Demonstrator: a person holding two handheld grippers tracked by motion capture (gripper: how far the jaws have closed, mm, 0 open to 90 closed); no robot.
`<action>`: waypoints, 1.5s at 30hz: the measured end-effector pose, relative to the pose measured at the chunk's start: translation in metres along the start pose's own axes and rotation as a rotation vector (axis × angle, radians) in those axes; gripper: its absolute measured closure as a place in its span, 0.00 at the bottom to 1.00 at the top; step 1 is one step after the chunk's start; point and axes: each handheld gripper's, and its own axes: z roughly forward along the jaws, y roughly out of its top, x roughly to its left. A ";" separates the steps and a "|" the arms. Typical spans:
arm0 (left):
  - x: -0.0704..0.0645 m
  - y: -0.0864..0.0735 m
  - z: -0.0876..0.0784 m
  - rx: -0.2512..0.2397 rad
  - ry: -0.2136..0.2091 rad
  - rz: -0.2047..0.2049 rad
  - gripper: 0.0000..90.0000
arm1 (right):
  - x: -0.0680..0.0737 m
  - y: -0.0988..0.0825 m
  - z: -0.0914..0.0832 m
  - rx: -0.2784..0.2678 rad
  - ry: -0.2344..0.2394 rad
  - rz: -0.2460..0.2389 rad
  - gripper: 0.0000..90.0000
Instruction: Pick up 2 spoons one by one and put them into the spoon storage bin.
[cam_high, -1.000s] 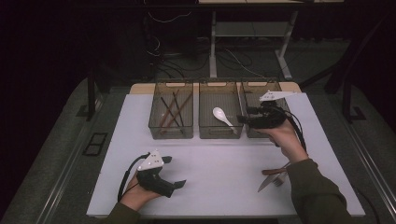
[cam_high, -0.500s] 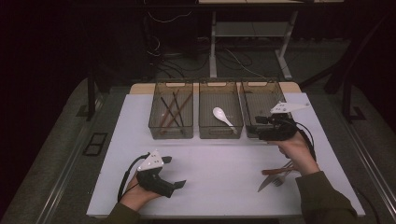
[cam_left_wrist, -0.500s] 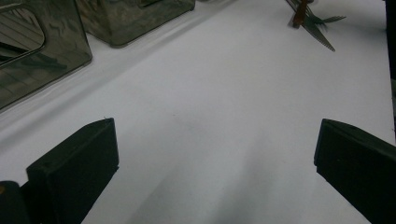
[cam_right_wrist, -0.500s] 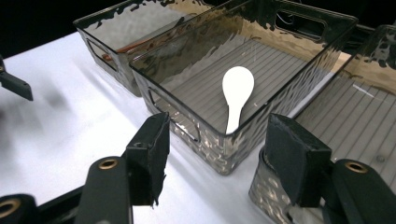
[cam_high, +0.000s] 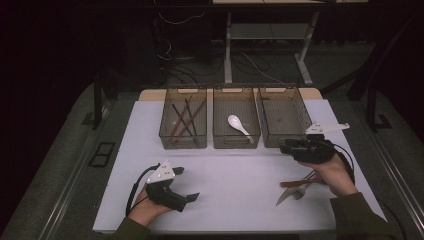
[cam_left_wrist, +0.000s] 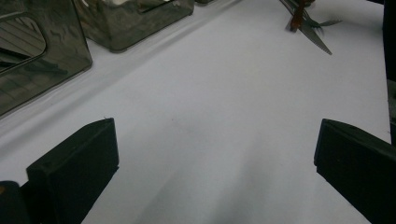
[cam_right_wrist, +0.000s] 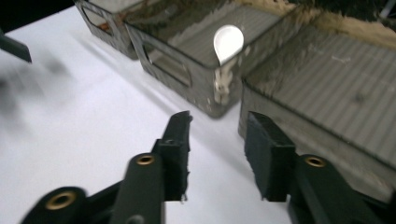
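On the white table (cam_high: 235, 185) three clear bins stand in a row; the right bin (cam_high: 283, 117) lies just ahead of the right gripper (cam_high: 286, 146), whose jaws have just been closing with nothing between them. The left gripper (cam_high: 187, 184) rests near the front edge, jaws wide apart and empty. The knife (cam_high: 285, 196) and fork (cam_high: 303, 186) lie just beneath the right hand (cam_high: 332, 175).

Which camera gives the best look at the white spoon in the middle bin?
The high view: the whole white spoon lies in plain sight, bowl and handle, inside the middle bin. The right gripper view catches its bowl clearly, with the handle blurred behind the bin wall. The left gripper view gives no clear sight of it.
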 end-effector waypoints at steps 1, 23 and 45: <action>0.000 0.000 0.000 0.000 0.001 -0.003 0.00 | -0.001 -0.003 -0.002 0.008 -0.004 0.005 0.72; 0.000 0.001 0.000 0.000 0.006 0.003 0.00 | -0.010 -0.067 -0.038 0.141 0.001 0.030 0.99; -0.002 0.001 0.003 0.004 0.003 0.003 0.00 | -0.012 -0.084 -0.019 0.228 -0.019 0.006 0.99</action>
